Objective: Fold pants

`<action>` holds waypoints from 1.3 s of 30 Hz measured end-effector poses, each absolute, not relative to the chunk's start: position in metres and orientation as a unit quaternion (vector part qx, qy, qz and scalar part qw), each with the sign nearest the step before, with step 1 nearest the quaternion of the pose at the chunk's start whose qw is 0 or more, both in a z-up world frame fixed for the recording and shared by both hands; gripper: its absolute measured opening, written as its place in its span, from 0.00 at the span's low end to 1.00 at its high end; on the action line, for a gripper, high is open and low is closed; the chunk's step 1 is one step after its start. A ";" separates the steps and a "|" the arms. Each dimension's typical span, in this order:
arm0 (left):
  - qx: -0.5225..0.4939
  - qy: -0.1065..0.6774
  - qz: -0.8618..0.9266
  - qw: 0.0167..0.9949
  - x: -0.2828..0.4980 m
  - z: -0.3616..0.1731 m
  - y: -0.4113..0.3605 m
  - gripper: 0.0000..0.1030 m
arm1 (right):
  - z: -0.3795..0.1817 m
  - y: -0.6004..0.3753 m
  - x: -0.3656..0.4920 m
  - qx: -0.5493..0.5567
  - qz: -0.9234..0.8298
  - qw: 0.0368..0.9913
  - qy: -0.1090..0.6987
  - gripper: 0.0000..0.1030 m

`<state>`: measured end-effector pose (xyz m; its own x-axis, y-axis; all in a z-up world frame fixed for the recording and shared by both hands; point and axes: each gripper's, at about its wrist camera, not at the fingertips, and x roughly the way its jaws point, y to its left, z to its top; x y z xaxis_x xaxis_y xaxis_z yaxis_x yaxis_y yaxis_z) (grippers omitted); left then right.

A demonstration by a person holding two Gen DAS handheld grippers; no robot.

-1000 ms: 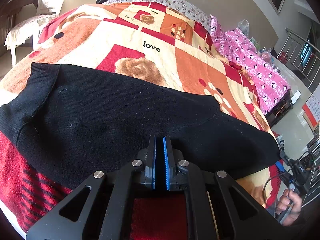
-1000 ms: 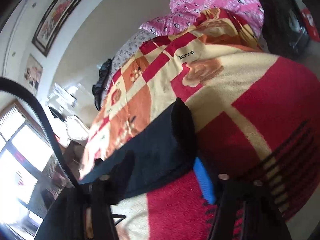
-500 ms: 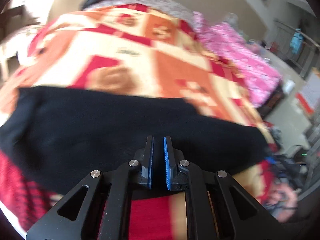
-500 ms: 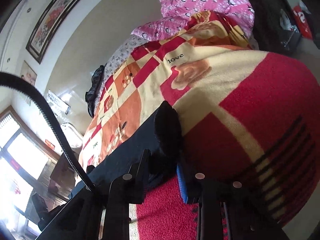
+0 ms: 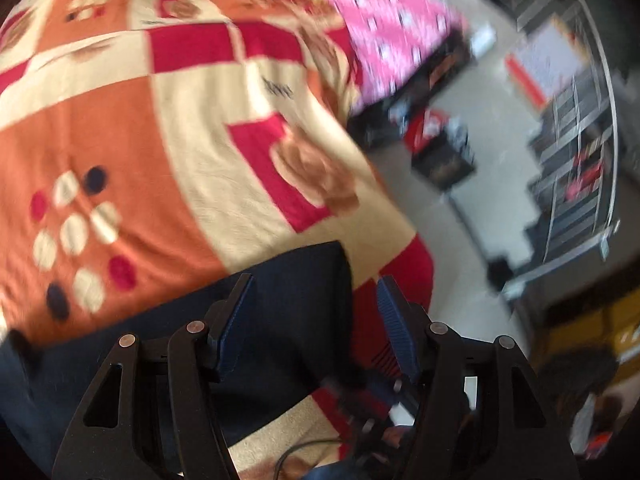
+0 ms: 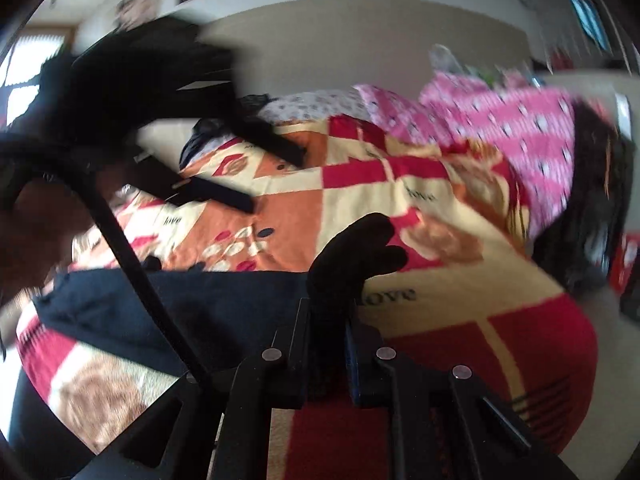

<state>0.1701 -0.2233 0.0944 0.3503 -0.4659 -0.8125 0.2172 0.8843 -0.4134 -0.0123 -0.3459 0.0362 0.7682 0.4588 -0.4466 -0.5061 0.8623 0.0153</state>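
Observation:
The black pants point(image 5: 280, 320) lie across a patchwork blanket point(image 5: 160, 140) on a bed. My left gripper point(image 5: 314, 308) is open, its blue pads on either side of the pants' right end. In the right wrist view my right gripper point(image 6: 328, 340) is shut on the end of the pants point(image 6: 224, 300), and a bunch of black cloth point(image 6: 356, 248) sticks up from between the jaws. My left gripper point(image 6: 160, 92) shows there as a dark blurred shape at the upper left.
A pink patterned quilt point(image 5: 384, 20) lies at the far side of the bed. The floor point(image 5: 460, 240) with dark boxes and metal racks point(image 5: 572, 160) is to the right. A black cable point(image 6: 132, 260) crosses the right wrist view.
My left gripper has opened and swung right to the pants' right end. My right gripper has closed on that end and lifted a bunch of cloth.

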 end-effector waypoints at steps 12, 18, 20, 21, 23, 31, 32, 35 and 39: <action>0.100 0.564 -0.136 0.808 0.164 0.062 -0.281 0.59 | 0.031 -0.331 -0.022 -0.102 0.268 0.936 0.202 0.12; 0.102 0.533 -0.110 0.833 0.162 0.060 -0.266 0.19 | 0.032 -0.327 -0.027 -0.114 0.270 0.936 0.195 0.12; 0.067 0.531 -0.117 0.837 0.163 0.065 -0.253 0.12 | 0.035 -0.322 -0.032 -0.127 0.272 0.935 0.189 0.12; 0.044 0.526 -0.122 0.840 0.161 0.067 -0.243 0.09 | 0.036 -0.319 -0.034 -0.134 0.274 0.934 0.184 0.12; 0.011 0.522 -0.131 0.843 0.158 0.072 -0.230 0.09 | 0.039 -0.310 -0.042 -0.155 0.280 0.932 0.169 0.12; -0.140 0.495 -0.170 0.841 0.129 0.081 -0.132 0.09 | 0.046 -0.258 -0.066 -0.231 0.309 0.913 0.131 0.08; -0.154 0.492 -0.168 0.840 0.124 0.079 -0.117 0.09 | 0.046 -0.252 -0.069 -0.240 0.313 0.910 0.128 0.08; -0.178 0.485 -0.162 0.841 0.111 0.075 -0.086 0.09 | 0.044 -0.221 -0.078 -0.273 0.336 0.893 0.122 0.08; -0.192 0.478 -0.147 0.844 0.094 0.071 -0.051 0.09 | 0.041 -0.184 -0.087 -0.296 0.366 0.874 0.122 0.08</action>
<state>0.0942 -0.0511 0.0714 0.4996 -0.4323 -0.7507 0.0650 0.8829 -0.4651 -0.0871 -0.1836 0.0410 0.7018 0.5680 -0.4300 -0.7124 0.5569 -0.4271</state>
